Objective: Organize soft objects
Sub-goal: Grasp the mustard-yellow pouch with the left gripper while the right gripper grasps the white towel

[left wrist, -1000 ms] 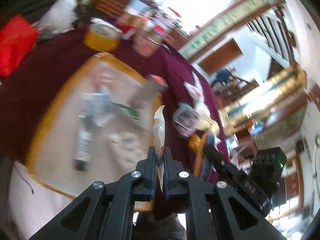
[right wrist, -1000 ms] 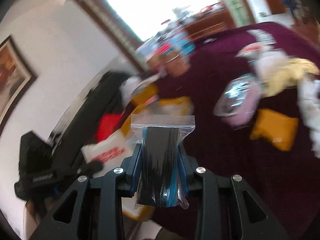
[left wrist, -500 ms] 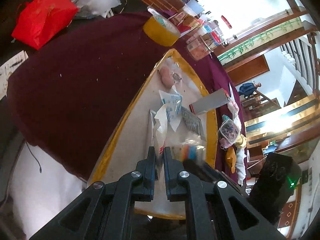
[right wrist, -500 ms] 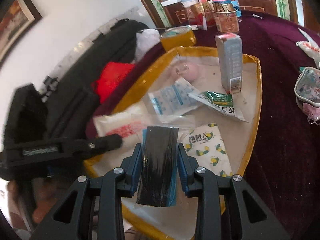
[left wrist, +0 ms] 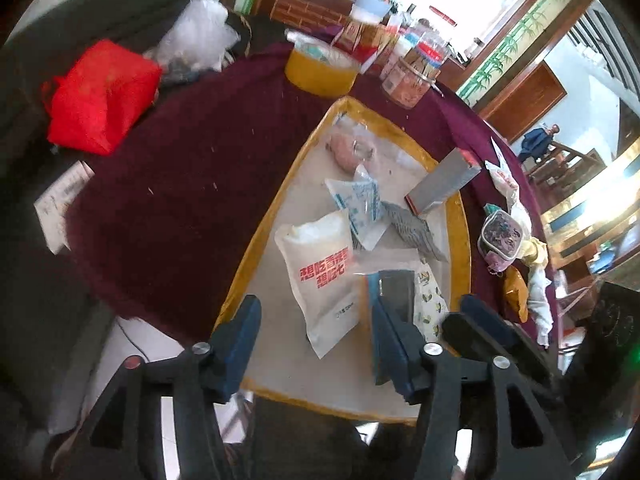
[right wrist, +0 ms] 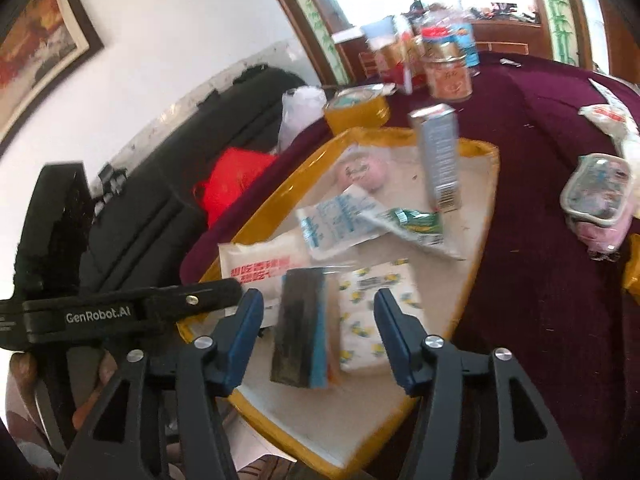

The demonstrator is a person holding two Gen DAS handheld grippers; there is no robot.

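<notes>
A yellow-rimmed tray [left wrist: 256, 236] [right wrist: 486, 216] on the maroon table holds soft packets. My left gripper [left wrist: 316, 340] is open above the tray's near end; a white pouch with red lettering [left wrist: 320, 276] [right wrist: 260, 266] lies flat between its fingers. My right gripper [right wrist: 318, 332] is open; a clear bag with a black and blue sponge [right wrist: 304, 328] [left wrist: 394, 292] lies on the tray between its fingers, next to a lemon-print tissue pack [right wrist: 376, 312]. Blue-print packets [left wrist: 360, 204], a green sachet [right wrist: 416, 222], a pink round item [left wrist: 348, 148] and a grey box [left wrist: 442, 182] also lie in the tray.
Right of the tray on the cloth lie a clear pink pouch [right wrist: 598, 196] [left wrist: 500, 240], white packets [right wrist: 608, 118], a yellow cloth [left wrist: 534, 248] and an orange pouch [left wrist: 514, 292]. A yellow tub [left wrist: 320, 68] and jars [right wrist: 448, 68] stand behind. A red bag [left wrist: 100, 96] lies left.
Both grippers opened over the tray. The left one let go of the white pouch, the right one let go of the bagged sponge; both items now lie on the tray.
</notes>
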